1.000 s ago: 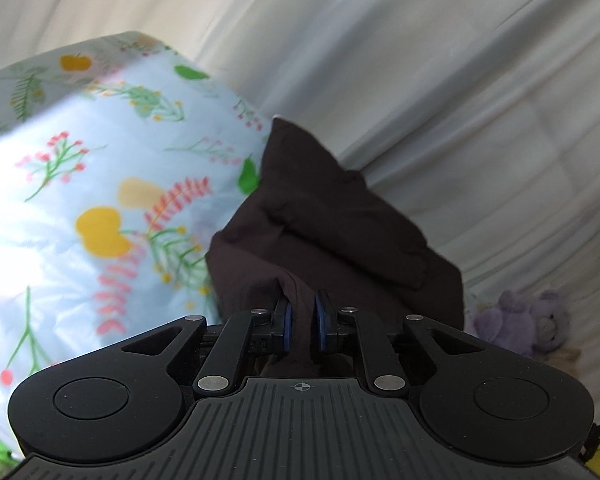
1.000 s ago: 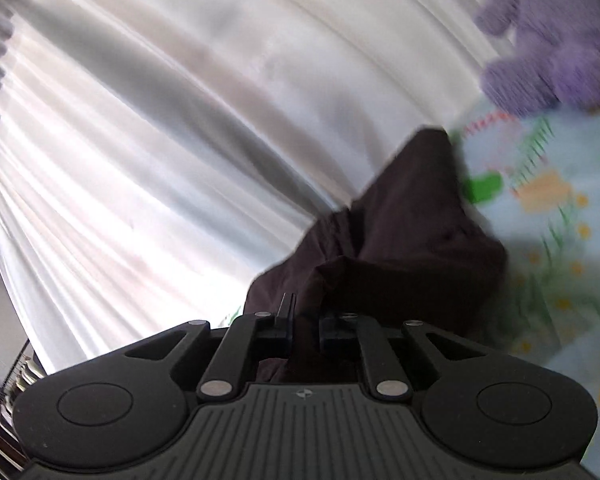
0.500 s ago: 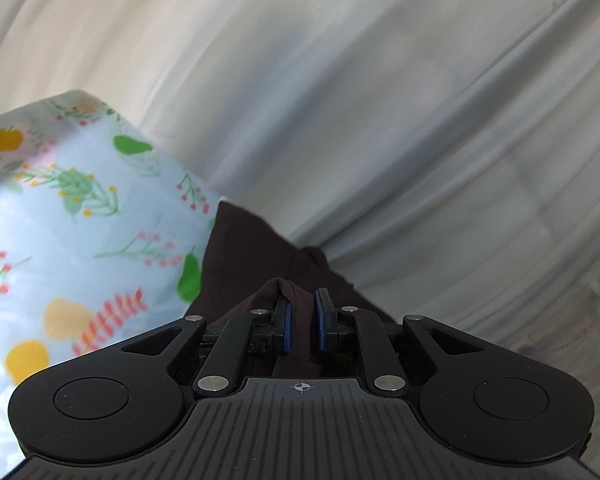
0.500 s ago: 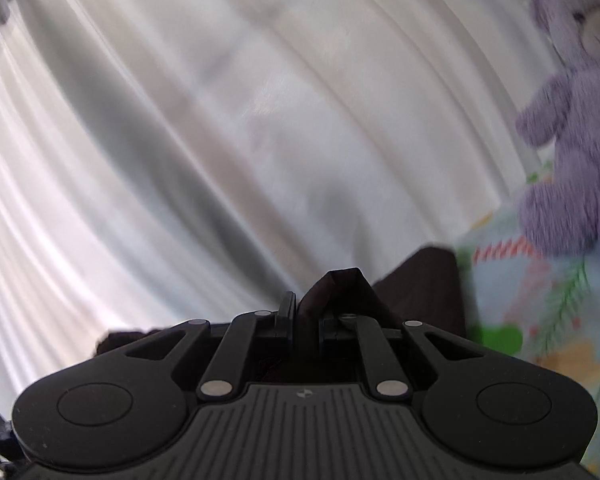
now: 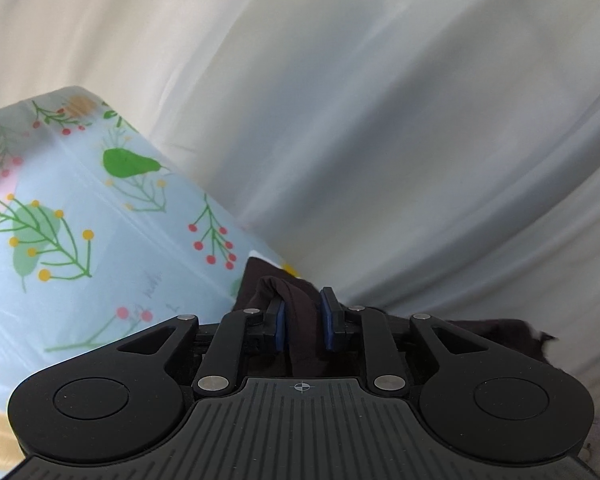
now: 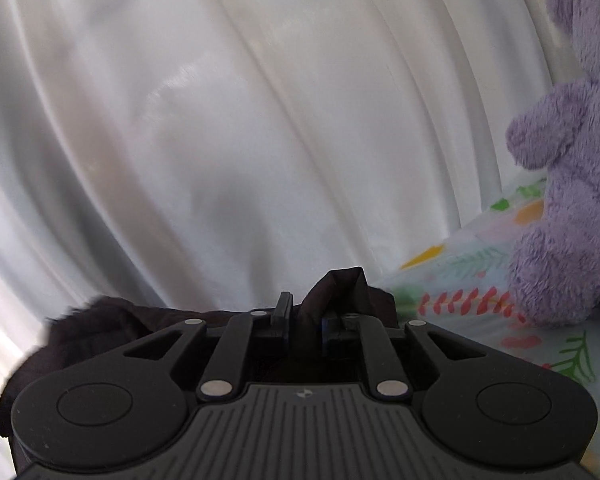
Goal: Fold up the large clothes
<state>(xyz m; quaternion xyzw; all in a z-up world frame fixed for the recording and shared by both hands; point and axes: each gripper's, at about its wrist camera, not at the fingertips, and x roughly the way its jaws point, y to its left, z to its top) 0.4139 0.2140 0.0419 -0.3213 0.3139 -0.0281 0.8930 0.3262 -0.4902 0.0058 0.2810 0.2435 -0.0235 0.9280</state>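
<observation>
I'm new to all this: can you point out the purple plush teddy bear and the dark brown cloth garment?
purple plush teddy bear [image 6: 568,208]: right wrist view, its belly.
dark brown cloth garment [image 5: 300,316]: left wrist view, the fold between the pads.

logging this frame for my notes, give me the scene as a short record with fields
garment: dark brown cloth, a fold of it between each claw's pads
left claw: opening, cloth between the blue pads
right claw: opening, a peak of cloth between the pads
surface: pale blue floral sheet
backdrop: white curtain
other: purple teddy bear sitting on the sheet, right wrist view
</observation>
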